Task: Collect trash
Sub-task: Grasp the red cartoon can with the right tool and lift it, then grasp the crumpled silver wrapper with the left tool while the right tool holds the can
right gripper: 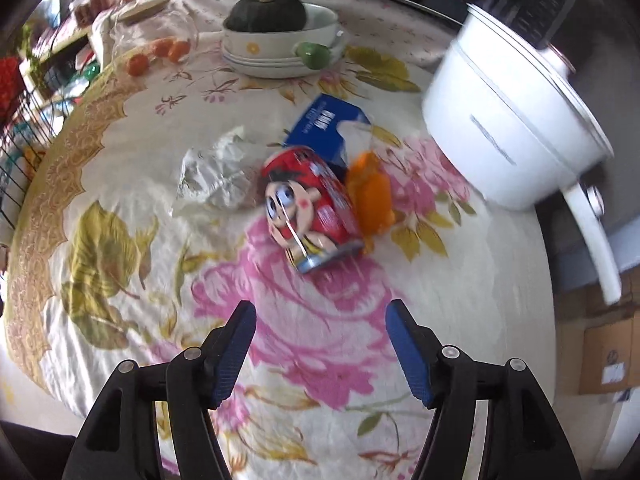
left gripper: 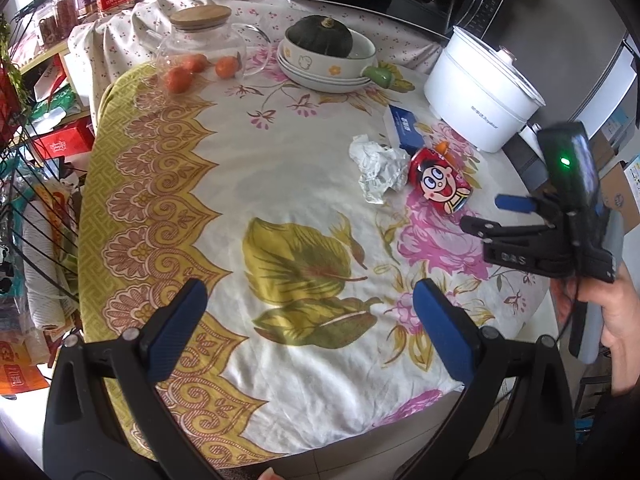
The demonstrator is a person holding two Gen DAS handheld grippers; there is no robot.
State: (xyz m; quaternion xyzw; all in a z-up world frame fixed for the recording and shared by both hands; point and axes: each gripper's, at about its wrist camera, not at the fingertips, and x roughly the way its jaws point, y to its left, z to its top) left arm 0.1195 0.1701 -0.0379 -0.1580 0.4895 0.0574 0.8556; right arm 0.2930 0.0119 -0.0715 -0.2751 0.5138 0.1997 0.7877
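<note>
Both grippers' fingers (left gripper: 182,328) (right gripper: 236,346) gape wide near crumpled paper (left gripper: 378,168), glossy red can (right gripper: 310,210)

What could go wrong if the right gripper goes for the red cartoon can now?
1. The red cartoon-printed can lies on its side, so the open right gripper could nudge it into a roll.
2. The orange scrap and blue-and-white box crowd it; fingers may catch them.
3. The white electric pot stands close on the right, risking a bump.
</note>
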